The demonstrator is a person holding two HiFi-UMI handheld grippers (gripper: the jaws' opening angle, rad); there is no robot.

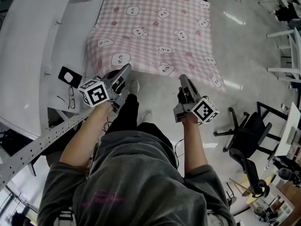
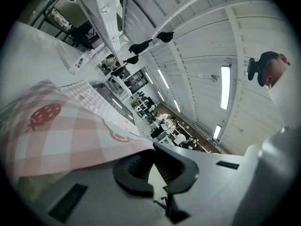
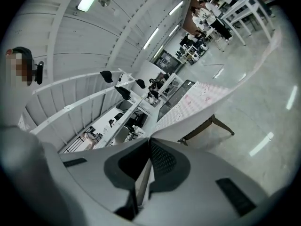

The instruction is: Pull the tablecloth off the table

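Clamping tight on the tablecloth (image 1: pixel 155 29), left hand-held gripper (image 1: pixel 126 70) and right hand-held gripper (image 1: pixel 183 79) could lose thin edge bites if jerked.

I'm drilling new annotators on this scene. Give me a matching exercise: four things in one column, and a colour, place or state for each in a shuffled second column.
1 tablecloth
2 office chair
3 eyeglasses
4 left gripper

A black, on the floor at right
B shut on the cloth's edge
C pink checks with bears
D on a white surface at left

Pairs: 1-C, 2-A, 3-D, 4-B.
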